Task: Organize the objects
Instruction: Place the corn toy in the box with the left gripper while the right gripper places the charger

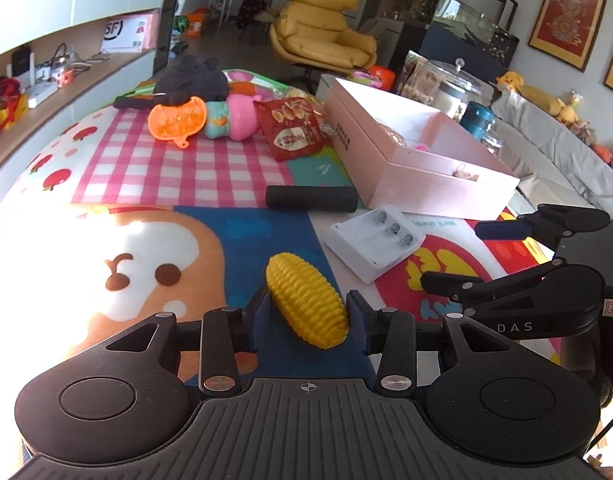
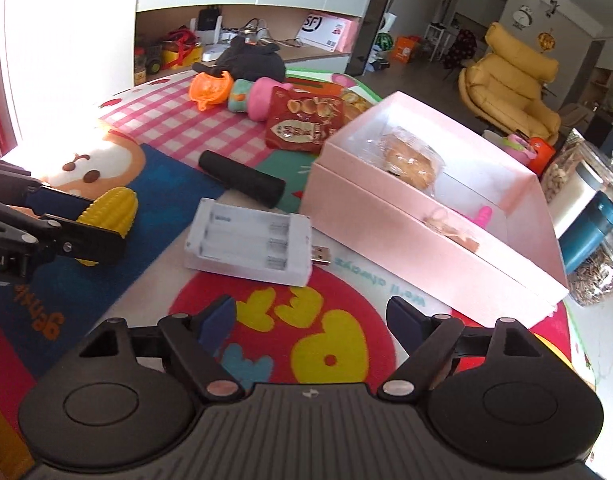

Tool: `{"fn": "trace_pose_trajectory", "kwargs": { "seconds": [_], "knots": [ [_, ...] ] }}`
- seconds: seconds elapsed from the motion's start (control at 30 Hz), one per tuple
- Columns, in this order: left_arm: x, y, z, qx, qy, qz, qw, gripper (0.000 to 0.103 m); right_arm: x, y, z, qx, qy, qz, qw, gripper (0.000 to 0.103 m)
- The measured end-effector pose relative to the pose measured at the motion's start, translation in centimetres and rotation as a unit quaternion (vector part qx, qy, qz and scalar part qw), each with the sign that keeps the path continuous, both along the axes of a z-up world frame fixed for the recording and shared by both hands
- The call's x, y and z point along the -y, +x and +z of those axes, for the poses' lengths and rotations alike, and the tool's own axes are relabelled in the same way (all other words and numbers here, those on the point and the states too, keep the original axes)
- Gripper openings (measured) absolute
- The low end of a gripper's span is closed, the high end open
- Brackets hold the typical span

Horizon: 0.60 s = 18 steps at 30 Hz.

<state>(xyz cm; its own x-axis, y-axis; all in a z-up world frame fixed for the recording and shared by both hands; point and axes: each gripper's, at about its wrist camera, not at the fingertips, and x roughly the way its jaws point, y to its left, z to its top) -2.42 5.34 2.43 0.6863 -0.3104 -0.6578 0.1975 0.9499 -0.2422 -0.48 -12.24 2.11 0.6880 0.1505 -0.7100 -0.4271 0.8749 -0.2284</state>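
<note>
— Hand-held gripper on the left (image 1: 306,312) is clamping the toy corn (image 1: 306,304) low over the mat; the right hand-held gripper (image 2: 310,312) is hanging wide and empty.
— How far along?
— Early, I'd judge. The pink box (image 2: 446,248) is holding a few items, while the battery charger (image 2: 250,246), black roller (image 2: 242,179) and snack bag (image 2: 302,122) are lying outside.
— Anything unclear?
— Box contents are partly hidden.

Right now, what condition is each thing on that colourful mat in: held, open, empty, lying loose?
Left gripper: fingers shut on the toy corn.
Toy corn: held between those fingers.
Right gripper: open, holding nothing.
Pink box: lid off, a few items inside.
Battery charger: slots empty, lying flat.
Black cylinder: lying on its side.
Snack bag: lying loose.
</note>
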Motion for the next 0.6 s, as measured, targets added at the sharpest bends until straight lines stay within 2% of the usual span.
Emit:
{"fn": "trace_pose_trajectory", "kwargs": {
  "seconds": [0.07, 0.17, 0.23, 0.4, 0.5, 0.53, 0.57, 0.6],
  "knots": [
    [0.5, 0.2, 0.0, 0.0, 0.007, -0.001, 1.0, 0.045, 0.8, 0.4, 0.3, -0.015, 0.034, -0.013, 0.999, 0.083],
    [0.7, 0.4, 0.2, 0.001, 0.026, 0.006, 0.9996, 0.045, 1.1, 0.8, 0.7, -0.037, 0.1, -0.013, 0.994, 0.092],
    [0.5, 0.3, 0.3, 0.001, 0.041, 0.012, 0.9991, 0.045, 0.3, 1.1, 0.5, -0.039, 0.118, -0.012, 0.992, 0.093],
    [0.1, 0.2, 0.5, -0.002, 0.058, 0.02, 0.9981, 0.045, -2.4, 2.7, 0.2, -0.028, 0.115, -0.005, 0.993, 0.093],
    [0.0, -0.1, 0.5, -0.002, 0.062, 0.017, 0.9979, 0.045, -3.8, 3.7, -0.1, -0.035, 0.11, 0.012, 0.993, 0.093],
    [0.1, -0.1, 0.5, -0.003, 0.063, 0.015, 0.9979, 0.042, -4.2, 4.0, -0.3, -0.039, 0.105, 0.012, 0.994, 0.093],
    [0.1, -0.2, 0.6, -0.003, 0.065, 0.014, 0.9978, 0.042, -4.4, 4.1, -0.4, -0.043, 0.099, 0.01, 0.994, 0.091],
    [0.2, -0.3, 0.6, -0.002, 0.066, 0.012, 0.9977, 0.042, -4.6, 4.2, -0.6, -0.044, 0.093, 0.009, 0.995, 0.086]
  ]
}}
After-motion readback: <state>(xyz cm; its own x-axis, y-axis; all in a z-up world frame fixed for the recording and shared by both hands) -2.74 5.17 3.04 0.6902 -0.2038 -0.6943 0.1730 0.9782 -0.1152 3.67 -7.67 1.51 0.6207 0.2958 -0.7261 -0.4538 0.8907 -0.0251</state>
